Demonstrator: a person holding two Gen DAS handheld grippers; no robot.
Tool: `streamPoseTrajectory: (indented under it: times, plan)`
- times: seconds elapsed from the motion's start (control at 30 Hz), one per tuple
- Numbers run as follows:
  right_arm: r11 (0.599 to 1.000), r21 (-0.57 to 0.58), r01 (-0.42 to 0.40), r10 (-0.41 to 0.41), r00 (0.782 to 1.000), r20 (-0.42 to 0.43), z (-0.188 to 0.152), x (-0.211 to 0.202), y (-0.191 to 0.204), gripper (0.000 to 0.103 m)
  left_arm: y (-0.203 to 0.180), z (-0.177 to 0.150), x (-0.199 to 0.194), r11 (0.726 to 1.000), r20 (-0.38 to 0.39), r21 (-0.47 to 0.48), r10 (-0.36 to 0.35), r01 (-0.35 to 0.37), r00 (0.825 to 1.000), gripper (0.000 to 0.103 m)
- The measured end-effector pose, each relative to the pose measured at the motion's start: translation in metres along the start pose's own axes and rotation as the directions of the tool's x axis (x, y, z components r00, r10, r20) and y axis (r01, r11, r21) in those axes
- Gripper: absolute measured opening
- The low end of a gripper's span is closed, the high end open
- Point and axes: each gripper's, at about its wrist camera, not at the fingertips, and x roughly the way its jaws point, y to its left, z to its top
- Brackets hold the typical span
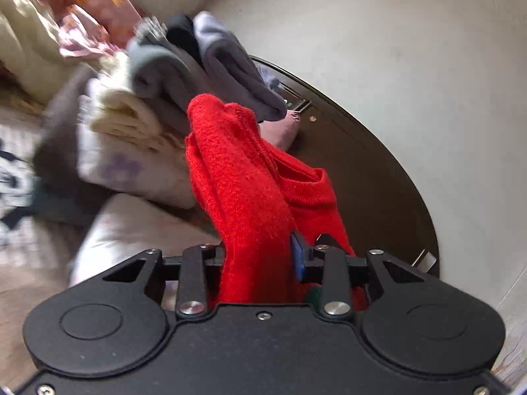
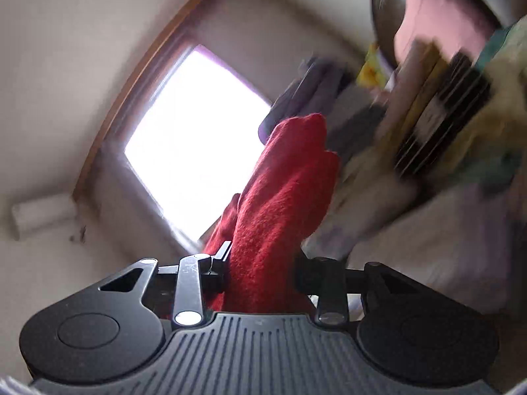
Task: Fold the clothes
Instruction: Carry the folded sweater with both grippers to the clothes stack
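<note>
A pale plaster wall (image 1: 395,49) curves behind a dark wooden headboard (image 1: 378,171), and in the right wrist view a bright window (image 2: 194,138) with a brown wooden frame glares white beside a white wall unit (image 2: 42,215). In front of the headboard lies a heap of laundry: a grey garment (image 1: 227,72) on top, a cream knit (image 1: 128,115) below it, and a white cloth with a faint purple flower print (image 1: 122,168). No brand, label or writing can be read anywhere. The left gripper (image 1: 258,256) is clenched on a red knitted garment (image 1: 243,177), which rises bunched from between its jaws, a ribbed edge showing to the right. The right gripper (image 2: 263,263) likewise grasps the red knit (image 2: 283,191), which stands up in front of the window. The left-hand finger of the left gripper is buried under the fabric. Most of the garment is cut off below both cameras. The laundry pile (image 2: 438,115) in the right view is smeared by motion blur; only stripes, yellow and teal patches can be made out.
</note>
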Motion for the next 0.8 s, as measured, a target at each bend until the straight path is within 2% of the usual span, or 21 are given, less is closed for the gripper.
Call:
streamPoseTrajectory:
  times: [0.03,0.07,0.1,0.13,0.2,0.23,0.3,0.33,0.43,0.5,0.53,0.6,0.63,0.73,0.8]
  plan:
    - [1.000,0.012,0.016,-0.016,1.000,0.008,0.010,0.005,-0.013,0.037,0.008,0.002,0.017,1.000,-0.013,-0.016,0.013,-0.014,1.000,0.034]
    - [0.998,0.030,0.052,-0.052,0.999,0.002,0.018,0.012,-0.029,0.039,0.016,0.002,0.032,0.999,-0.025,-0.027,0.045,-0.046,0.999,0.048]
    - [0.992,0.031,0.125,-0.125,0.992,-0.012,0.023,0.020,-0.043,0.054,0.025,0.000,0.043,0.994,-0.035,-0.031,0.107,-0.108,0.994,0.057]
    - [0.978,-0.001,0.208,-0.208,0.978,-0.016,0.026,0.024,-0.050,0.062,0.030,-0.003,0.049,0.988,-0.035,-0.009,0.156,-0.156,0.987,0.057]
    - [0.931,-0.102,0.350,-0.351,0.936,0.006,0.030,0.021,-0.054,0.063,0.025,-0.011,0.044,0.971,0.007,0.110,0.213,-0.212,0.977,0.057]
    - [0.906,-0.166,0.390,-0.390,0.920,0.034,0.031,0.018,-0.052,0.063,0.020,-0.015,0.041,0.958,0.034,0.170,0.228,-0.230,0.973,0.057]
    - [0.862,-0.322,0.392,-0.382,0.919,0.097,0.031,0.012,-0.036,0.063,0.009,-0.021,0.039,0.931,0.083,0.286,0.213,-0.228,0.974,0.057]
    - [0.841,-0.391,0.375,-0.372,0.924,0.085,0.032,0.017,-0.031,0.063,0.005,-0.022,0.046,0.920,0.077,0.330,0.198,-0.212,0.977,0.057]
    - [0.780,-0.541,0.314,-0.370,0.929,0.007,0.031,0.049,-0.024,0.063,-0.007,-0.027,0.067,0.880,0.048,0.445,0.161,-0.166,0.986,0.057]
    - [0.760,-0.587,0.280,-0.384,0.922,-0.057,0.033,0.072,-0.027,0.062,-0.008,-0.031,0.088,0.860,0.003,0.482,0.191,-0.169,0.982,0.058]
    - [0.756,-0.594,0.275,-0.409,0.907,-0.101,0.032,0.084,-0.033,0.062,-0.005,-0.033,0.101,0.852,-0.034,0.492,0.225,-0.179,0.974,0.057]
    - [0.757,-0.581,0.300,-0.493,0.846,-0.205,0.027,0.104,-0.054,0.063,0.007,-0.040,0.121,0.841,-0.117,0.502,0.298,-0.202,0.948,0.058]
    - [0.756,-0.576,0.311,-0.511,0.830,-0.222,0.023,0.104,-0.063,0.063,0.005,-0.041,0.118,0.841,-0.115,0.503,0.295,-0.200,0.949,0.058]
    - [0.787,-0.520,0.333,-0.494,0.845,-0.206,0.020,0.092,-0.074,0.064,-0.002,-0.041,0.108,0.844,-0.106,0.499,0.284,-0.196,0.953,0.058]
    - [0.802,-0.498,0.331,-0.463,0.871,-0.166,0.024,0.077,-0.063,0.068,-0.011,-0.035,0.087,0.862,-0.083,0.464,0.273,-0.206,0.958,0.063]
